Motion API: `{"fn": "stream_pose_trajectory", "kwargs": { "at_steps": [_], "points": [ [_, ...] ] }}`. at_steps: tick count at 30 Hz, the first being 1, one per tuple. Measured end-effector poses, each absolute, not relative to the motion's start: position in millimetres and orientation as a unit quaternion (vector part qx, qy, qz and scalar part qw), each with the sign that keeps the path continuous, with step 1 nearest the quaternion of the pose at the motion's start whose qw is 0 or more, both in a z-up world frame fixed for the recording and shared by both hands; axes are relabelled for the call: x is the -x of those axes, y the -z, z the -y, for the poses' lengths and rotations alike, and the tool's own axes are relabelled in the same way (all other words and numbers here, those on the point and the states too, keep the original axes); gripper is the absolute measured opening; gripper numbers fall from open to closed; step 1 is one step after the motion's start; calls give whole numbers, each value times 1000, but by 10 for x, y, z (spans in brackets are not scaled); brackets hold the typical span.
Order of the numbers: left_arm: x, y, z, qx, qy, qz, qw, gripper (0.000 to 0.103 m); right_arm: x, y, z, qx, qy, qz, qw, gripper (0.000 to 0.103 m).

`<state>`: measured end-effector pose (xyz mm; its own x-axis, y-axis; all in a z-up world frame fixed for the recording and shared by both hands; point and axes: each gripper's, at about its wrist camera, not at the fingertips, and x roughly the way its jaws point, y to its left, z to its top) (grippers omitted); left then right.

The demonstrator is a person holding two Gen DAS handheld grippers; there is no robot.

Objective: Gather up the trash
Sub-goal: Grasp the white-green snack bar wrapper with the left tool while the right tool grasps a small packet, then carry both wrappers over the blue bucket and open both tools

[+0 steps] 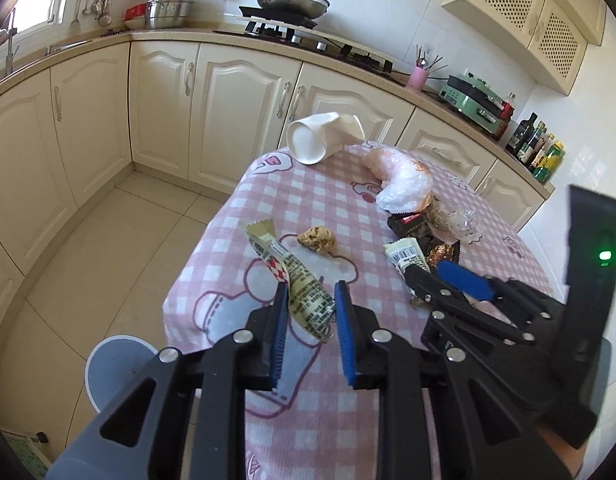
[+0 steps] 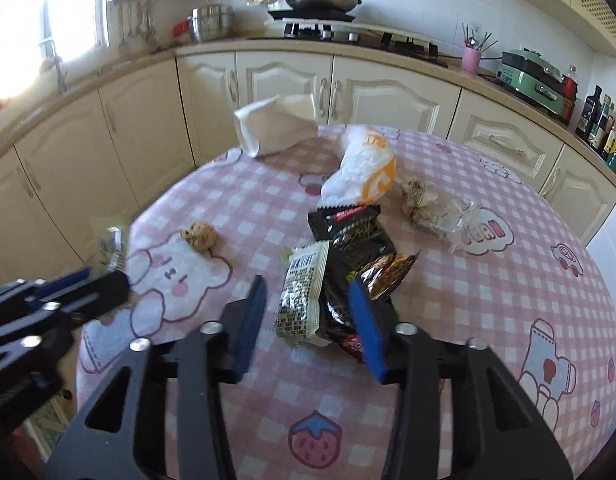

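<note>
Blue pads of the left gripper (image 1: pixel 311 312) stand a little apart around the wrapper (image 1: pixel 303 286) near the table (image 1: pixel 211 264) edge (right gripper (image 2: pixel 305 312) wide open, empty), so close fully before lifting.

Both views ride close above the round table (image 1: pixel 235 216), looking forward and down along their own blue-padded fingers toward the kitchen counter (image 1: pixel 211 36) beyond. The left wrist camera sits at the table's near-left edge (floor and a grey bin (image 1: pixel 111 360) show beneath it), the right wrist camera further over the cloth. They share the scattered wrappers, the crumpled brown ball (image 2: pixel 199 234), the stove, and each other's gripper.
</note>
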<state>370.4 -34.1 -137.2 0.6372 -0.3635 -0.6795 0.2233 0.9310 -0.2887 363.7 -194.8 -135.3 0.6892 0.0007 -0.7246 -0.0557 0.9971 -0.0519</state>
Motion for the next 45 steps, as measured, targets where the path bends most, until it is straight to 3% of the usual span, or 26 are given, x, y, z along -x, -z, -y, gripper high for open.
{"fn": "stream_pose_trajectory", "kwargs": {
  "at_steps": [4, 19, 30, 37, 39, 41, 45],
  "points": [
    [-3623, 1320, 225, 96, 166, -388, 902, 22, -3542, 1291, 1954, 29, -11, -381, 924, 7],
    [-3205, 1208, -660, 132, 127, -371, 911, 22, -3184, 783, 1152, -29, -145, -343, 928, 7],
    [-3093, 1667, -1766, 164, 35, -413, 895, 22, -3260, 1246, -198, 10, -247, -390, 887, 7],
    [-3223, 1995, -2154, 175, 4, -439, 881, 22, -3407, 1567, -571, 20, -256, -416, 872, 7],
    [-3295, 2058, -2231, 178, -4, -443, 879, 28, -3443, 1621, -607, 20, -254, -420, 871, 7],
    [-3342, 2115, -2264, 177, -10, -451, 875, 46, -3473, 1660, -605, 20, -250, -423, 871, 7],
    [-3372, 2168, -2314, 167, -23, -454, 875, 56, -3510, 1720, -614, 22, -247, -429, 869, 7]
  ]
}}
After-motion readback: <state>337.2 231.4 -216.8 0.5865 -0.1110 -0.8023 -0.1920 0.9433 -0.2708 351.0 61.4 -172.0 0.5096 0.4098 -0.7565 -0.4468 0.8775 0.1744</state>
